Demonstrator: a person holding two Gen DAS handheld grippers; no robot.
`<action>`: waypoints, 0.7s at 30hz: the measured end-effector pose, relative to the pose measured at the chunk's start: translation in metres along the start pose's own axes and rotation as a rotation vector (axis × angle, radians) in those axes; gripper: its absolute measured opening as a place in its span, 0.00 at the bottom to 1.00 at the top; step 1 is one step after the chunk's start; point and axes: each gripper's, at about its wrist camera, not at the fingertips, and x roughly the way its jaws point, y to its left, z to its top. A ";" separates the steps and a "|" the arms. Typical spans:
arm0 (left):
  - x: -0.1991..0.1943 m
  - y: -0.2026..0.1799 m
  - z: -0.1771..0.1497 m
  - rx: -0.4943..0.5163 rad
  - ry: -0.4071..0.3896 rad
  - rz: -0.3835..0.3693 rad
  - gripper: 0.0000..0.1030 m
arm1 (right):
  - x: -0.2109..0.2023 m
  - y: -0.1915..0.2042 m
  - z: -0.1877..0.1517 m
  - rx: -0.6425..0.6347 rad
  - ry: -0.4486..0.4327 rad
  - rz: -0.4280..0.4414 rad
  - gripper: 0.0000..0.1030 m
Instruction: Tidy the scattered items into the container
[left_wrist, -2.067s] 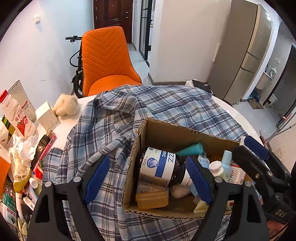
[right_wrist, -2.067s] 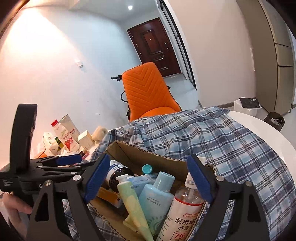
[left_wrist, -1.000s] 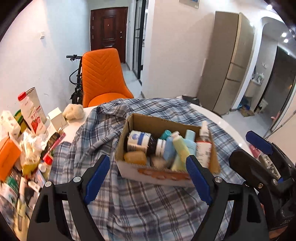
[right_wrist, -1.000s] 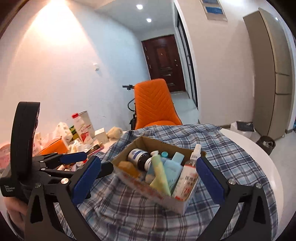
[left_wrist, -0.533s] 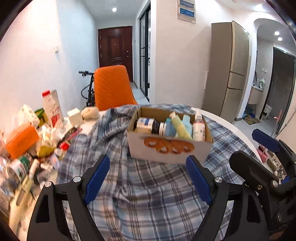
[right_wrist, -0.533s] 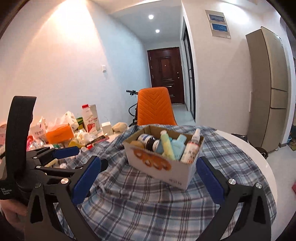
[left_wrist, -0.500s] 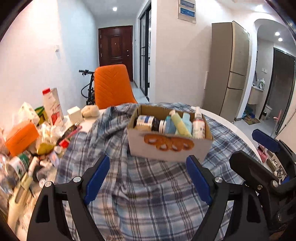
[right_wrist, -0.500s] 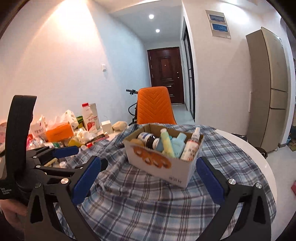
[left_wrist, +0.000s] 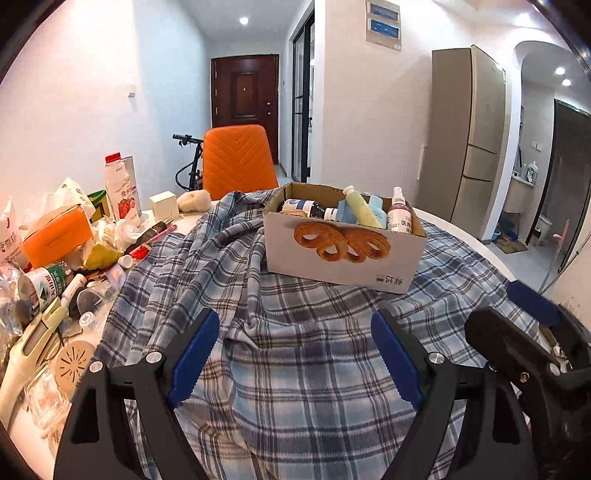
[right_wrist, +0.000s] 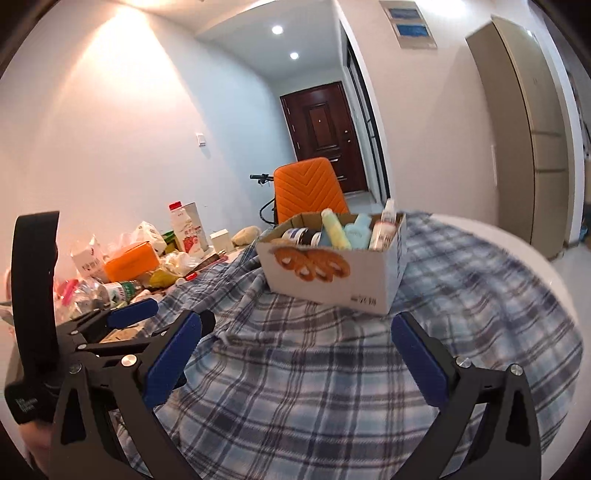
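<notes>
— Where's the cardboard box (left_wrist: 341, 254)?

— On the plaid cloth (left_wrist: 295, 332) covering the counter (right_wrist: 517, 243), at about 12 o'clock from both tools, well apart from them. Bottles and a yellow-green tube (left_wrist: 360, 208) stand in it.

— And the tools?

— The left tool (left_wrist: 295, 358) is spread wide, holding nothing. The right tool (right_wrist: 295, 358) likewise, though its view is somewhat blurred.

— Anything left out?

— A clutter of packages (left_wrist: 55, 236) at 9 to 10 o'clock.
</notes>
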 end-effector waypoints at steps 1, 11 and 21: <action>-0.001 0.000 -0.003 0.000 -0.007 0.004 0.84 | 0.000 -0.001 -0.002 0.005 0.001 0.002 1.00; 0.008 0.004 -0.028 -0.015 -0.022 0.103 0.84 | 0.004 0.017 -0.027 -0.127 -0.015 -0.165 1.00; 0.000 0.011 -0.035 -0.055 -0.026 0.086 0.84 | 0.003 0.019 -0.025 -0.158 -0.047 -0.255 1.00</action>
